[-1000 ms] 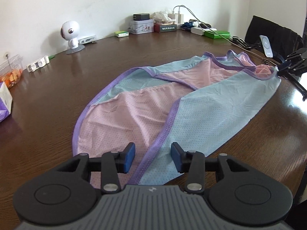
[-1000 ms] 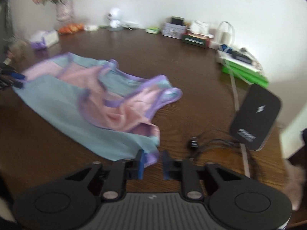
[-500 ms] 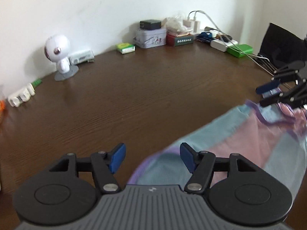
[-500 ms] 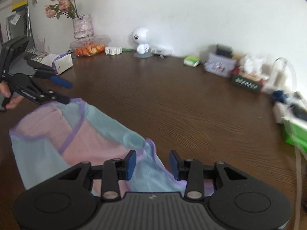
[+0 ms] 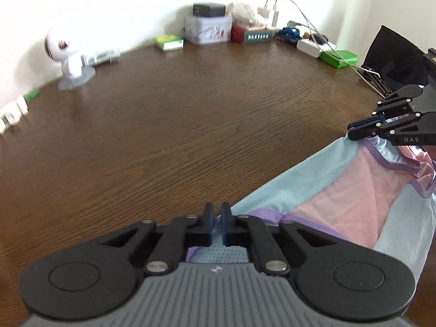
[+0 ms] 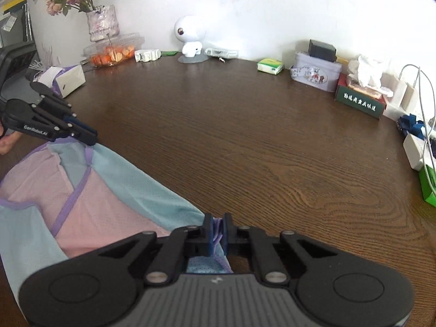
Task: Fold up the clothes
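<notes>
A mesh garment in light blue and pink with purple trim (image 5: 340,190) hangs stretched between my two grippers, above the near edge of the brown wooden table (image 5: 177,125). My left gripper (image 5: 217,218) is shut on one corner of it. My right gripper (image 6: 217,230) is shut on the other corner, on the purple trim. In the right wrist view the garment (image 6: 90,207) runs left to the left gripper (image 6: 87,136). In the left wrist view the right gripper (image 5: 354,132) shows at the right edge, pinching the cloth.
Along the far wall stand a white round camera (image 6: 190,38), a tin box (image 6: 316,75), a tissue box (image 6: 359,99), chargers and cables (image 6: 414,125), a vase of flowers (image 6: 102,23), a fruit tray (image 6: 111,53). A black chair (image 5: 395,62) is at the right.
Both grippers, open half a second ago, have closed on the garment's corners. The garment, which lay spread on the table a second ago, is now lifted and stretched between them.
</notes>
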`<state>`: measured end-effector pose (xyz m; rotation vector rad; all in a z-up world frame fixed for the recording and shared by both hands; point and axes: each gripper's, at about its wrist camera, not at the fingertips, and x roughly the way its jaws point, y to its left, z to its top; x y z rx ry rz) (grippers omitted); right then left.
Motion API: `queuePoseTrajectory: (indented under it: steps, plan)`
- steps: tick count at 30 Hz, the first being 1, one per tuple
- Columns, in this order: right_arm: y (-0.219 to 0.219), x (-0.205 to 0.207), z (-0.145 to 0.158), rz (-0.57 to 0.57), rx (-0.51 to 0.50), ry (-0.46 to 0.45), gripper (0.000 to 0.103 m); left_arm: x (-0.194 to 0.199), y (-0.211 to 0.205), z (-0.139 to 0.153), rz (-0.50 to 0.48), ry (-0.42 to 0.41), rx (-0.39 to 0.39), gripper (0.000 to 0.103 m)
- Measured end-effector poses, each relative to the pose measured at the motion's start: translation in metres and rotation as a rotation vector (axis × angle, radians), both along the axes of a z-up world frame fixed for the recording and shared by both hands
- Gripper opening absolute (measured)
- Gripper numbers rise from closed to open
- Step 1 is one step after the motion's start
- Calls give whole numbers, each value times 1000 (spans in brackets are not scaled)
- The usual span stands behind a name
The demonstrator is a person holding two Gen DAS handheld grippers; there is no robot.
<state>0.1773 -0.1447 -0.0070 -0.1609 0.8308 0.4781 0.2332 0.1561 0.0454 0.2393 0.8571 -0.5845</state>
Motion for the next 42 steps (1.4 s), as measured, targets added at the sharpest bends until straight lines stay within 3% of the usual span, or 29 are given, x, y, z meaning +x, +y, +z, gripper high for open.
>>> queuePoseTrajectory:
  steps: [6, 9, 12, 17, 19, 21, 23, 26, 31, 34, 35, 38, 42]
  plan:
    - [1, -15, 24, 12, 39, -78, 3, -22, 6, 26, 4, -66, -64, 3]
    - [-2, -36, 41, 33, 54, -127, 3, -46, 14, 34, 14, -101, -50, 3]
    - [-4, -74, 51, 125, 53, -152, 3, -87, 22, 31, 13, -122, -29, 3]
    - [9, -151, 29, 368, -69, -44, 4, -135, 37, 6, 24, -31, -43, 5]
    - [9, -168, 31, 401, -104, -66, 7, -136, 53, 3, 84, 5, -74, 7]
    - [5, -178, 39, 403, -132, -109, 12, -132, 69, 8, 160, -7, -105, 26]
    - [-9, -169, 54, 321, -130, -170, 45, -125, 75, 14, 237, -38, -117, 41]
    - [-32, -132, 71, 125, -104, -194, 46, -106, 69, 12, 293, -4, -124, 39]
    - [-34, -58, 49, -67, -58, -36, 38, -96, 45, -3, 302, 9, -33, 36]
    - [-30, -43, 23, -127, -96, 2, 3, -100, 41, -7, 325, -3, -20, 35]
    - [-33, -43, 18, -158, -85, 5, 1, -100, 39, -8, 328, -8, -14, 35]
    - [-54, -63, 29, -271, -46, -91, 1, -106, 32, -9, 338, -25, 45, 37]
    - [-98, -134, 56, -377, -2, -281, 1, -112, 39, -8, 386, -24, 35, 37]
